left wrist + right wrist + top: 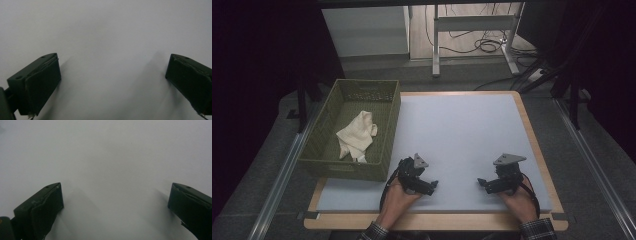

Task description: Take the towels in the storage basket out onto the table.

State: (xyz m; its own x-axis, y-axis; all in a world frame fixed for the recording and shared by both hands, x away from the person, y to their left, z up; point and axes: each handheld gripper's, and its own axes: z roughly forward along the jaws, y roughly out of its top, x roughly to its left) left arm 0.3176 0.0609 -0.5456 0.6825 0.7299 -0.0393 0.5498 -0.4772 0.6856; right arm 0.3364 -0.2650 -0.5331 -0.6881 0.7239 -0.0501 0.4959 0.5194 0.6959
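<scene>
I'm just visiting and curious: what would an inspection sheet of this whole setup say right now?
Surface: pale mat on a wood-edged table, bare in the middle.
Job's things: cream cloth lying crumpled inside the green basket at the table's left edge.
Clutter: nothing seen.
Grippers: left gripper and right gripper rest low over the mat, jaws wide apart, holding nothing.
Cables: a cable trails from each gripper; loose cables on the floor beyond.
Surroundings: metal frame legs, dark curtains.

A pale grey mat (472, 135) covers a wood-edged table (532, 135) standing on grey carpet (592, 165). Beyond it, a white cabinet (364, 30) and the metal legs of a desk (472, 22) rise from a wooden floor strewn with black cables (487, 46). Darkness frames both sides.
</scene>
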